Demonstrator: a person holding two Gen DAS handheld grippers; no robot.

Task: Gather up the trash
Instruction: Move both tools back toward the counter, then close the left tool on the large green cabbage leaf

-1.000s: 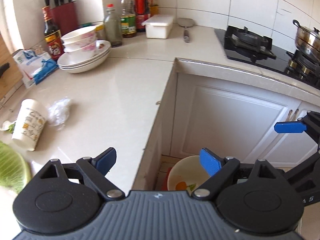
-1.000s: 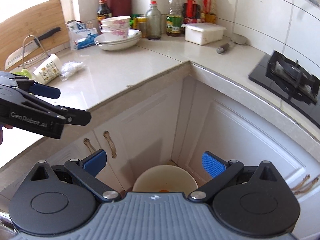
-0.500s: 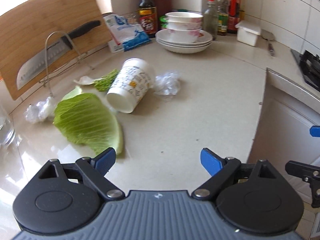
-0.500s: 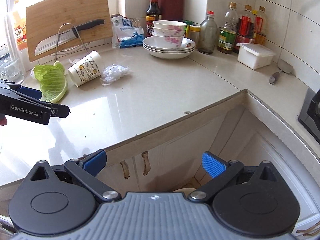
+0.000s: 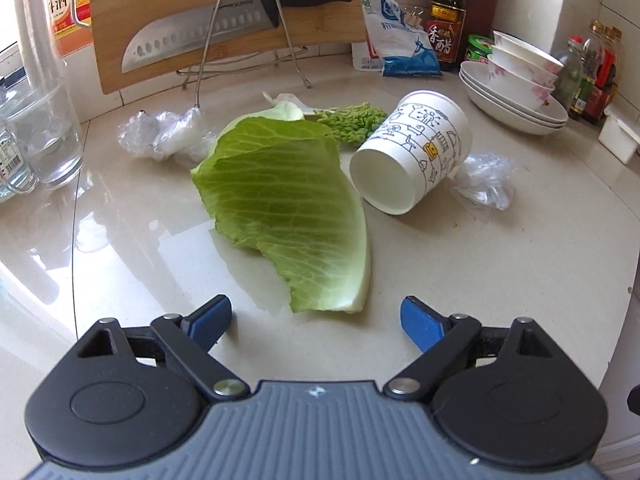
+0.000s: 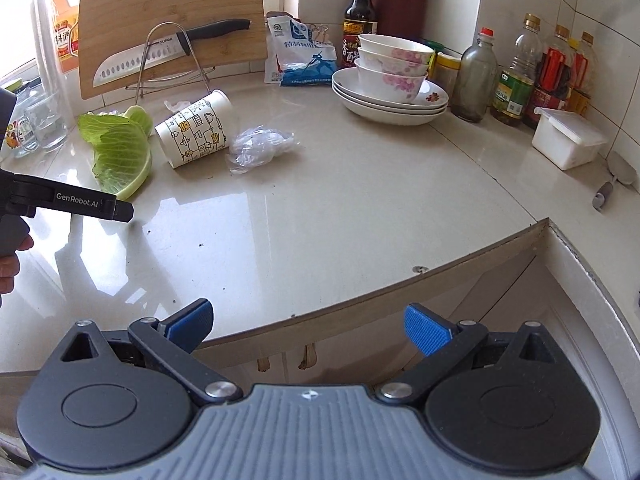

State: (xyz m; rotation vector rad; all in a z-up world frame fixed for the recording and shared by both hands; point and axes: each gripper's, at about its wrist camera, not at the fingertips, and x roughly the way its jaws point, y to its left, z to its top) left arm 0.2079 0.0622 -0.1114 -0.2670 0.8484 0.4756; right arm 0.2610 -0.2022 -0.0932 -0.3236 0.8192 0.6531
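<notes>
A green cabbage leaf (image 5: 288,208) lies on the pale countertop (image 5: 500,272), its stem end just ahead of my left gripper (image 5: 316,318), which is open and empty. Beside the leaf lie a tipped printed paper cup (image 5: 416,156), green vegetable scraps (image 5: 352,124), and two crumpled clear plastic wads (image 5: 160,136) (image 5: 484,184). In the right wrist view the leaf (image 6: 120,152), cup (image 6: 194,132) and a plastic wad (image 6: 260,148) lie at the far left. My right gripper (image 6: 308,326) is open and empty over the counter's front edge. The left gripper (image 6: 120,210) shows there near the leaf.
A cutting board (image 5: 224,8) with a knife (image 5: 224,28) on a wire rack stands at the back. A glass (image 5: 44,136) is at the left. Stacked bowls and plates (image 6: 392,80), bottles (image 6: 516,76), a white box (image 6: 568,144) and a blue bag (image 6: 300,56) line the wall.
Both grippers swung left from the cabinet corner and floor bin up to the countertop. My left gripper has come closer to the cabbage leaf. Both stayed open.
</notes>
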